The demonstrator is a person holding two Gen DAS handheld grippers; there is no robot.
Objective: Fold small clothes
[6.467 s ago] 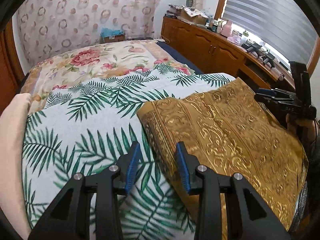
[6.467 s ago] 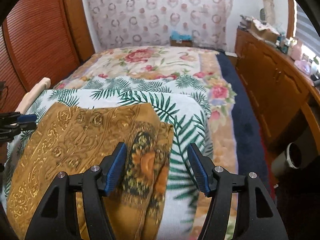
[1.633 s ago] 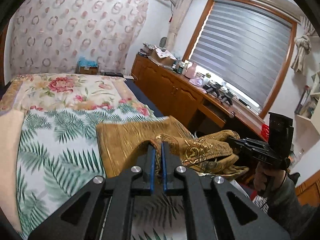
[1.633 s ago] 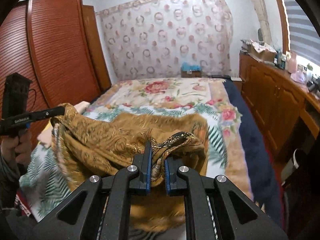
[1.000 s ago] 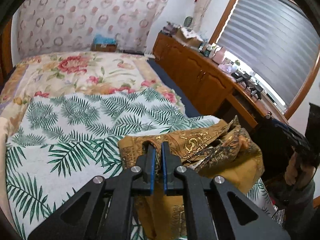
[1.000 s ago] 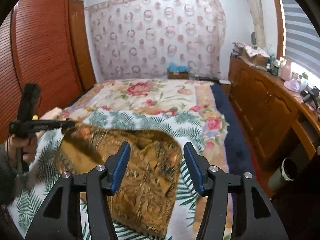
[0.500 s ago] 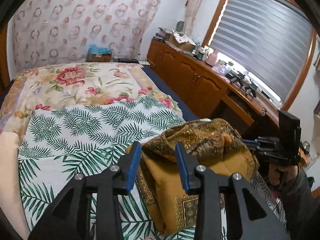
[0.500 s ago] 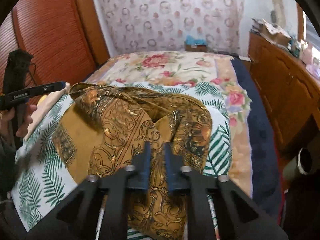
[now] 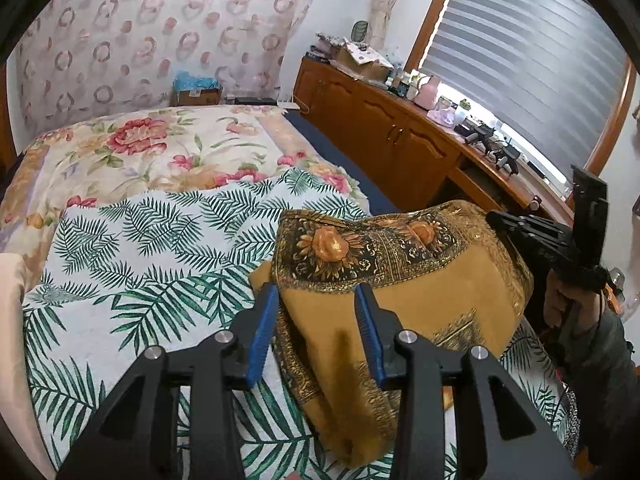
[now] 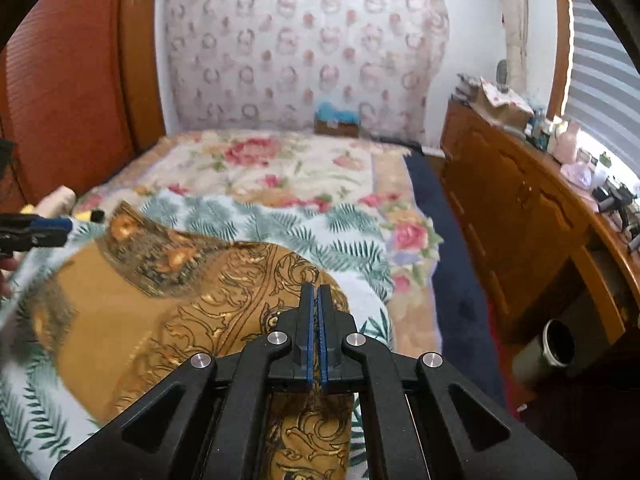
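Now left gripper (image 9: 316, 294) jaws apart, right gripper (image 10: 317, 294) jaws clamping gold cloth (image 9: 432, 284) on palm-print bedspread (image 9: 152, 256).

- My left gripper (image 9: 316, 320): matt black plastic arms, ribbed blue pads, bright metal screw heads.
- My right gripper (image 10: 317, 322): same matt black plastic; its blue pads pinch a fold of cloth.
- Golden garment (image 9: 404, 280): thin woven cloth, mustard ground, with shiny gold scrollwork and a darker floral border; the plain side looks matt.
- Palm-leaf sheet (image 9: 140, 264): soft matt cloth, white with green print.
- Floral blanket (image 9: 140, 152): plush, slightly fuzzy cloth.
- Cabinet (image 9: 384, 136): varnished wood, smooth, semi-glossy.
- Wardrobe (image 10: 68, 92): reddish slatted wood, ribbed surface.
- Curtain (image 10: 304, 52): sheer cloth with printed rings.
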